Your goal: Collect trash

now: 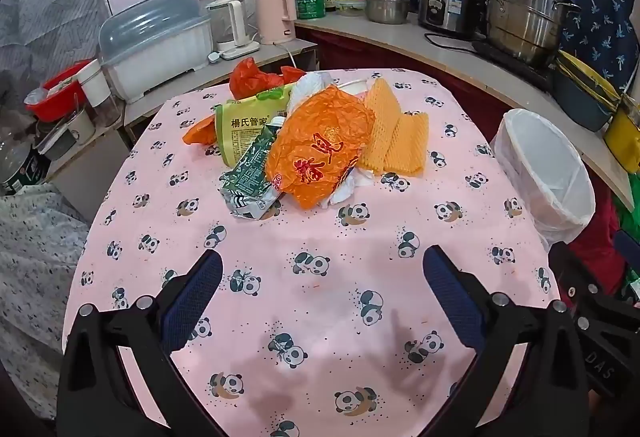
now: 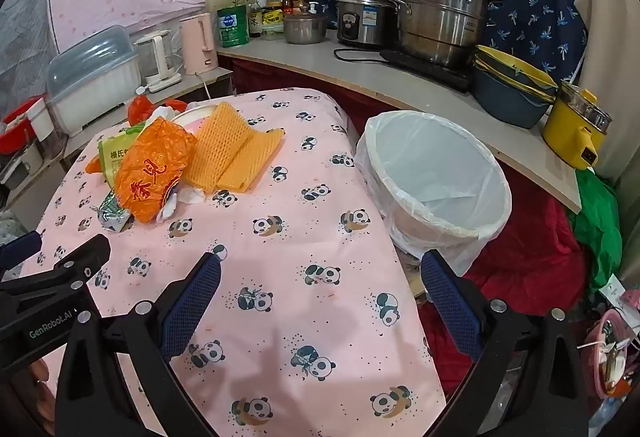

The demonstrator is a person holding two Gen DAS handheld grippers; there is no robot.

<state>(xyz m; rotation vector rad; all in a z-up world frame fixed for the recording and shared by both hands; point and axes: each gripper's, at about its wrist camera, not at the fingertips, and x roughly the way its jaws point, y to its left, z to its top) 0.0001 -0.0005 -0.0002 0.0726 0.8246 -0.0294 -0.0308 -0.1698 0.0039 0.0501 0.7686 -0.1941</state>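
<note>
A heap of trash lies at the far middle of the panda-print table (image 1: 320, 277): a crumpled orange bag (image 1: 320, 153) (image 2: 150, 169), orange foam netting (image 1: 396, 133) (image 2: 236, 153), a green foil pack (image 1: 250, 177), a yellow-green packet (image 1: 244, 125), white tissue (image 1: 312, 85) and a red bag (image 1: 252, 77). A white-lined trash bin (image 1: 548, 173) (image 2: 436, 173) stands off the table's right edge. My left gripper (image 1: 322, 265) hangs open over the near cloth, short of the heap. My right gripper (image 2: 320, 269) is open over the table's right edge, near the bin. Neither holds anything.
A counter (image 2: 400, 85) curves behind and to the right with steel pots (image 2: 440, 25), a rice cooker (image 2: 360, 17), kettles (image 1: 276, 13), bottles, stacked bowls (image 2: 512, 89) and a yellow pot (image 2: 576, 129). A lidded dish rack (image 1: 156, 37) stands left. Red and green cloth (image 2: 540, 257) lies beside the bin.
</note>
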